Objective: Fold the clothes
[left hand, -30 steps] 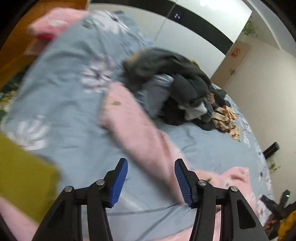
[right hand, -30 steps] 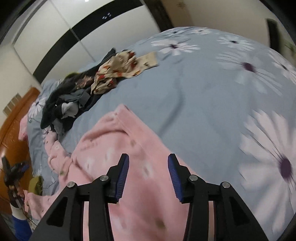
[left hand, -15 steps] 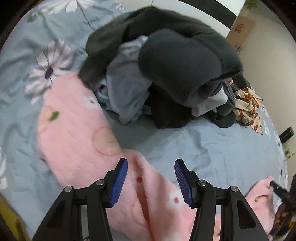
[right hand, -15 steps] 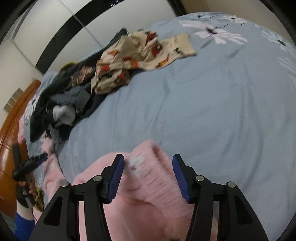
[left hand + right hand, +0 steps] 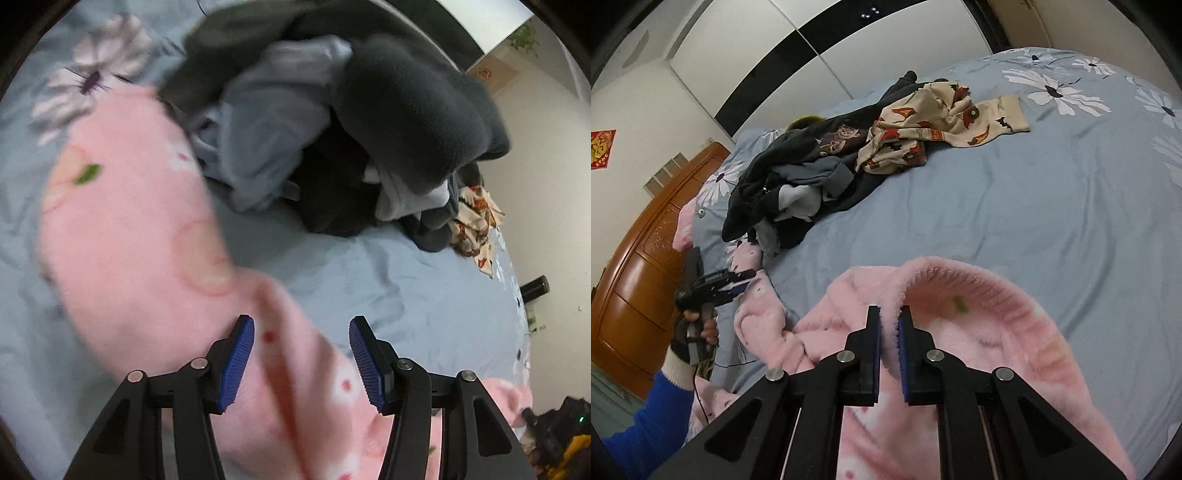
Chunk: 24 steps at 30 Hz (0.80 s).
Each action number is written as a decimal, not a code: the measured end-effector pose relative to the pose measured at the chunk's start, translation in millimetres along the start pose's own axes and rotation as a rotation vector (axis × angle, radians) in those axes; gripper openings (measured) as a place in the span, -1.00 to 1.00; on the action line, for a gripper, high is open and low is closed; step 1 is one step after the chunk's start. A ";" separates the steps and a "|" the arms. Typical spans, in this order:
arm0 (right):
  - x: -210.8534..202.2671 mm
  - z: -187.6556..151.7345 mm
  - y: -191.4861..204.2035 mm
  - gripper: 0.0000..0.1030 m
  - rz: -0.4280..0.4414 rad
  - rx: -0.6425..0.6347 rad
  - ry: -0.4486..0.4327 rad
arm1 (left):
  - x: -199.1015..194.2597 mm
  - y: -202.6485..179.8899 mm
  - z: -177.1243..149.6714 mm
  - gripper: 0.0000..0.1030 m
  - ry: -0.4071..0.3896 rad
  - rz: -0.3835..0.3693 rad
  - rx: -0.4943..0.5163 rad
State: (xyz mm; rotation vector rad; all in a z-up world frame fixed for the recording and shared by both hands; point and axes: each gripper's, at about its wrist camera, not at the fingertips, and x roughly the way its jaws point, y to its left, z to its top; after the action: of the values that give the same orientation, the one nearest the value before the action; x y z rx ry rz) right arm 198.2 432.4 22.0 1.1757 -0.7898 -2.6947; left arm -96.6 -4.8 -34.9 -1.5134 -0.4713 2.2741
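One pink fleece garment (image 5: pixel 979 332) lies at six o'clock on the one bed (image 5: pixel 1052 206). One heap of dark clothes (image 5: pixel 798 184) sits at ten o'clock, one patterned cream garment (image 5: pixel 938 122) at twelve. Two grippers: left gripper (image 5: pixel 301 360), right gripper (image 5: pixel 889 314).

White wardrobe (image 5: pixel 746 74) with black band, wooden headboard (image 5: pixel 639 258), cream walls (image 5: pixel 546 166).

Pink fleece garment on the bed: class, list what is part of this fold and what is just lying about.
In use:
- pink fleece garment
- right hand-held gripper, shut on its edge
- left hand-held gripper, open over it

Lying about:
- dark clothes pile
- cream patterned garment
- floral bedspread
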 end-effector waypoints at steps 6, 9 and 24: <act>-10.9 3.9 -4.9 -0.84 -0.042 0.076 -0.016 | 9.3 6.1 -0.2 -0.89 -0.004 0.031 -0.096; -21.4 17.4 -8.6 -0.84 -0.062 0.118 -0.051 | -28.5 -2.9 7.8 -0.91 -0.123 -0.032 -0.060; -82.3 -28.8 -59.2 -0.84 -0.193 0.244 -0.110 | -131.2 82.4 -104.6 -0.90 -0.197 -0.144 0.054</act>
State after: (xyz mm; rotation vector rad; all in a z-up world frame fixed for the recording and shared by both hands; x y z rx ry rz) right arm 282.7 494.8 30.4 1.2175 -1.1015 -2.9061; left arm 37.5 -131.9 -6.4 -1.1949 -0.5492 2.3128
